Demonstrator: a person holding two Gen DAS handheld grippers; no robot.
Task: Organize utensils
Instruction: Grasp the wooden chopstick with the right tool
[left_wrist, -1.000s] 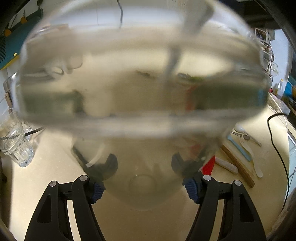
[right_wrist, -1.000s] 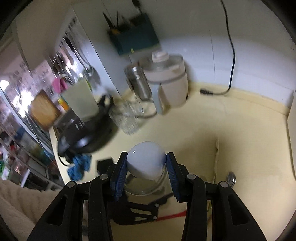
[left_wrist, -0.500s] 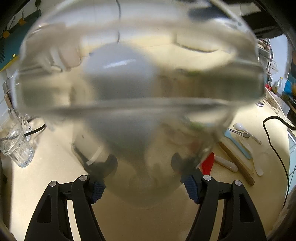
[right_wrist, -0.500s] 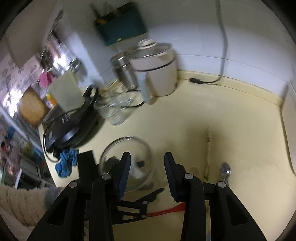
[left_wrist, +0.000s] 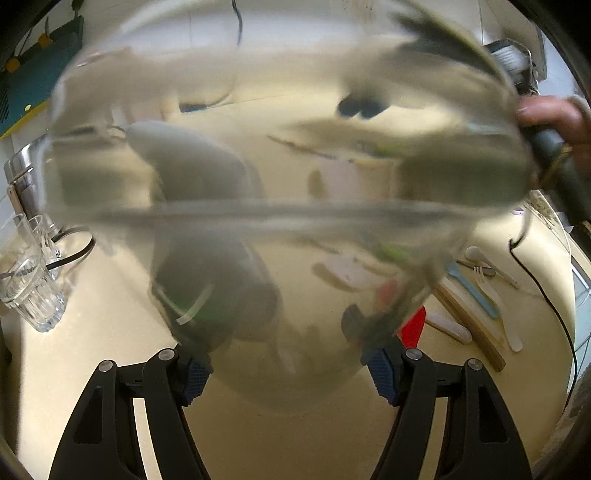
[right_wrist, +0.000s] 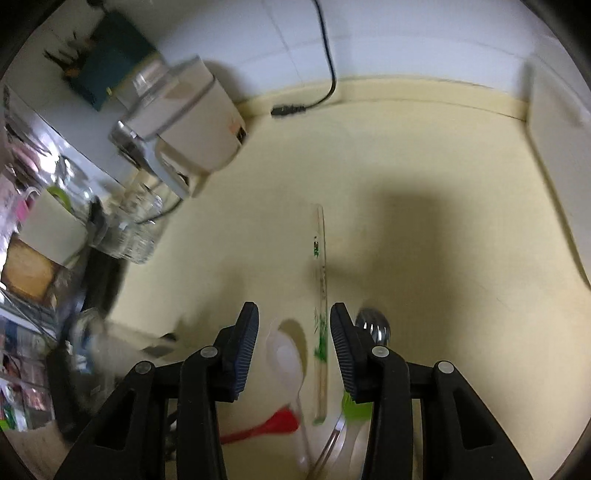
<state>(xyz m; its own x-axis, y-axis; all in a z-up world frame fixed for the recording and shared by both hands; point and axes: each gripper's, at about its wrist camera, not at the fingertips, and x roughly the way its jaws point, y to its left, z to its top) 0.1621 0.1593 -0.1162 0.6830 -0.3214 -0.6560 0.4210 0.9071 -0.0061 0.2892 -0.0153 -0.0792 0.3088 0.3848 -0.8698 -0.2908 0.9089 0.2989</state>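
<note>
Glass bowl (left_wrist: 288, 221): clamped low in left hand-held gripper (left_wrist: 288, 365); fragile, slippery. Right hand-held gripper (right_wrist: 293, 350): released above white spoon (right_wrist: 286, 358) and chopsticks (right_wrist: 321, 295) on desk (right_wrist: 424, 184); light, rigid—grip mid-handle.

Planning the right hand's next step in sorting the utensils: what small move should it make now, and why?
Probably lower the right claw and close on the white spoon. Its jaws stand open and empty just above the spoon's bowl, while the left claw holds the glass bowl ready to receive it.
</note>
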